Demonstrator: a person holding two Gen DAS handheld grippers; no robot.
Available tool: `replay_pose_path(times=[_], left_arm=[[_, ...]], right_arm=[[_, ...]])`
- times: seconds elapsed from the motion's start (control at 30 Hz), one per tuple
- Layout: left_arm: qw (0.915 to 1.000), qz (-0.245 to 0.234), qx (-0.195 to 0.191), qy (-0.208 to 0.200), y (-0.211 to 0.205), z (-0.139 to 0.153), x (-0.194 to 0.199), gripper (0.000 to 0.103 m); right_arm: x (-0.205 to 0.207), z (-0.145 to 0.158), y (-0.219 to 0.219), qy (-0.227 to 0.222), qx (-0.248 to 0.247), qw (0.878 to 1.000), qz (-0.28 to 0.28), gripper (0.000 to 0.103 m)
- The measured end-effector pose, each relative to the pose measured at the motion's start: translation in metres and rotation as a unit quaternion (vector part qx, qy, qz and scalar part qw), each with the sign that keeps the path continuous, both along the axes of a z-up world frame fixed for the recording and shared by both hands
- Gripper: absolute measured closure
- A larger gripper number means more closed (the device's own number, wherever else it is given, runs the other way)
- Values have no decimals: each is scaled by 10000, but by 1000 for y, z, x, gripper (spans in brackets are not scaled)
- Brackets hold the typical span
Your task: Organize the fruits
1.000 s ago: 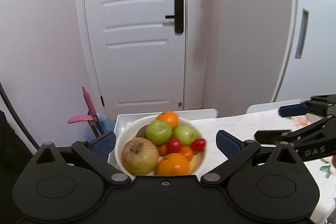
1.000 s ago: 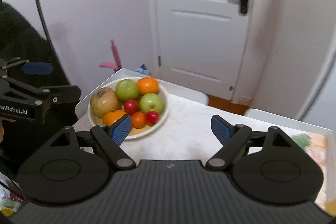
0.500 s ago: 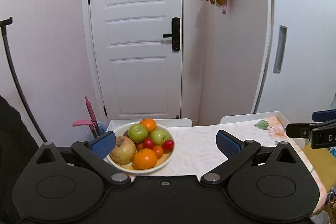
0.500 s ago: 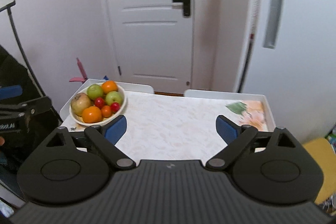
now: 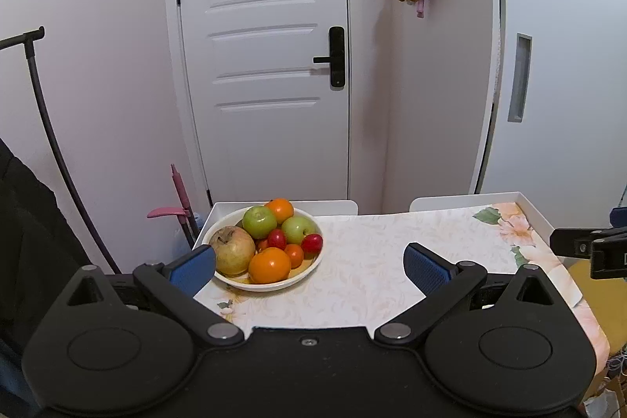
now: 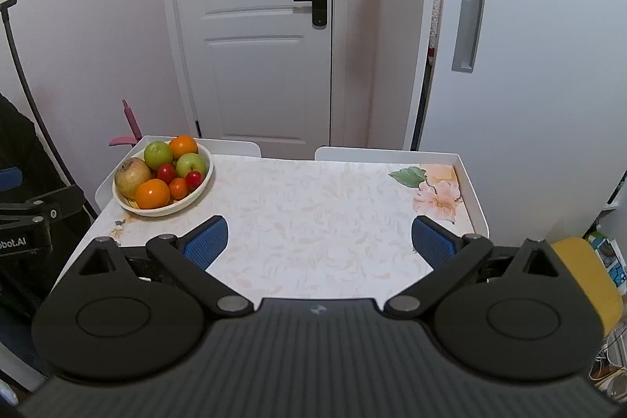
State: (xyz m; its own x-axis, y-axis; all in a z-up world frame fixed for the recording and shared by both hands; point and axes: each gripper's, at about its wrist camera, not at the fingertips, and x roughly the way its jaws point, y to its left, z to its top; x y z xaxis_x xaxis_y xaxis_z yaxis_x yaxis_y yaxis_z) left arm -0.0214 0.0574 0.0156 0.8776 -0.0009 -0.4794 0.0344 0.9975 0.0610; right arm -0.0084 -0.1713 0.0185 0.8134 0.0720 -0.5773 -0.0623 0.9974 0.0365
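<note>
The bowl of fruit is seen at the bench's far-left corner, just ahead-left of the left tool and well apart from the right tool, both held apart and empty.

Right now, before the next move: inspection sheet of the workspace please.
Surface: table under a pale floral cloth, raised white rim.
Job's things: white bowl at the far left corner, holding a russet apple, two green apples, two oranges, a smaller orange fruit and small red fruits. No fruit seen outside it.
Clutter: a tiny speck on the cloth beside the bowl, too small to identify.
Grippers: left hand-held gripper open, empty, behind the bowl; right hand-held gripper open, empty, over bare cloth.
Cables: nothing seen.
Surroundings: white door, black bent pole at left, yellow seat at right.
</note>
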Motion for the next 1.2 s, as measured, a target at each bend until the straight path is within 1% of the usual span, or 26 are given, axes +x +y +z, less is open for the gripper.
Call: replay_pose_path(times=[0.23, 0.73, 1.2], left_arm=[[9999, -24, 110, -42, -2, 1, 0, 0], [9999, -73, 83, -23, -4, 1, 3, 0], [9999, -102, 74, 92, -7, -2, 8, 0]], right_arm=[[0, 0, -2, 15, 36, 9999, -125, 0], [5, -3, -5, 143, 66, 9996, -241, 0], [9, -6, -9, 253, 80, 9993, -277, 0]])
